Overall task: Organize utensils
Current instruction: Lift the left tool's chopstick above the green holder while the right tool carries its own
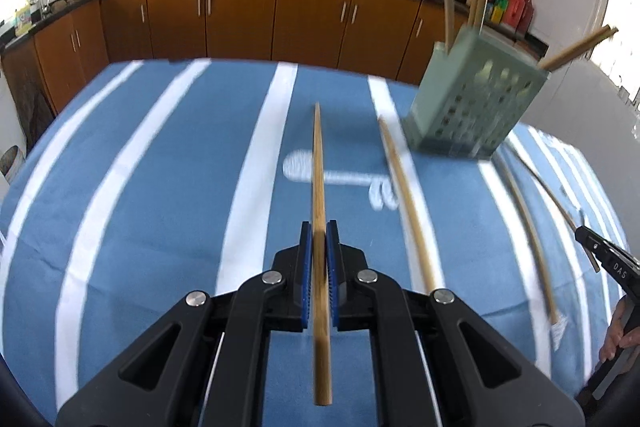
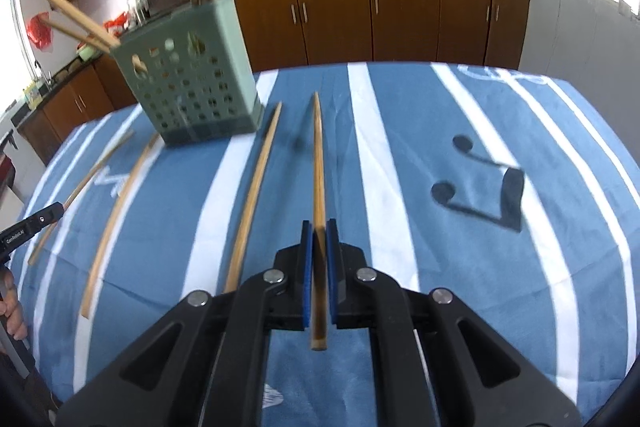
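Beside holder (image 2: 200, 83), open striped cloth (image 2: 500, 267)

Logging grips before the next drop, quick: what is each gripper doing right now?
Left gripper: closed on a chopstick.
Right gripper: closed on another chopstick.

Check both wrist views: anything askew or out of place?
Yes. Two loose chopsticks lie scattered on the blue cloth beside the green holder. In the holder, two chopsticks lean far out over its corner while the others stand upright.
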Available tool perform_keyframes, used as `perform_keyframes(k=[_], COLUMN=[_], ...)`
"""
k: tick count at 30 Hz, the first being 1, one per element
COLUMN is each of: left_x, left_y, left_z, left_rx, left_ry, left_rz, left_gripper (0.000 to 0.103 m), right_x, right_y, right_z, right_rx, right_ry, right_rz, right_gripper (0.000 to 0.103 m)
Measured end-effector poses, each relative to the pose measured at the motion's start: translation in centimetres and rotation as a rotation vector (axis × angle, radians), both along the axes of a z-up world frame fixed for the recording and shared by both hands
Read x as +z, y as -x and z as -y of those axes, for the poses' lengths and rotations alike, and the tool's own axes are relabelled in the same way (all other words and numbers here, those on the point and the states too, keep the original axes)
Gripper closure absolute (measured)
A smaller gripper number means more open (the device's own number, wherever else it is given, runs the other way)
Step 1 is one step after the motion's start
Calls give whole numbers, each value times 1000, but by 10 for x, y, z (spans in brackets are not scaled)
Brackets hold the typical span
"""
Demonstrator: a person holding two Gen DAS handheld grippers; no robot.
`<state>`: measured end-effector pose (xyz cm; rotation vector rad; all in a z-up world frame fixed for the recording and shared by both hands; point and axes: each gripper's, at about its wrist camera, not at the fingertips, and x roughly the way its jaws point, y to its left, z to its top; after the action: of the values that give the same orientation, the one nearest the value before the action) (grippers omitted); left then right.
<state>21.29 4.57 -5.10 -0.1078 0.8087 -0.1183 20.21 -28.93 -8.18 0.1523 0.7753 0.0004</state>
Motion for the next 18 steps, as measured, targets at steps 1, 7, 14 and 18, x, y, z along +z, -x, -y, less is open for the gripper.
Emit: perform_keyframes(k=[1,7,14,18], left_x=[5,34,63,73], left_y=[0,4,8,9], left_z=[-1,-5,-10,-10], left_rx=[1,15,27,26], left_ry=[4,32,62,63], left_rz=[11,84,168,194], left_gripper=[95,95,95,95], right_x=[5,32,61,72], right_y=[1,8,15,15], right_z=[1,7,13,14], right_rx=[-3,-17,-31,-29], right_ry=[-4,-11,-22,-25], right_rz=[14,101,196,218], right_gripper=[95,95,95,95])
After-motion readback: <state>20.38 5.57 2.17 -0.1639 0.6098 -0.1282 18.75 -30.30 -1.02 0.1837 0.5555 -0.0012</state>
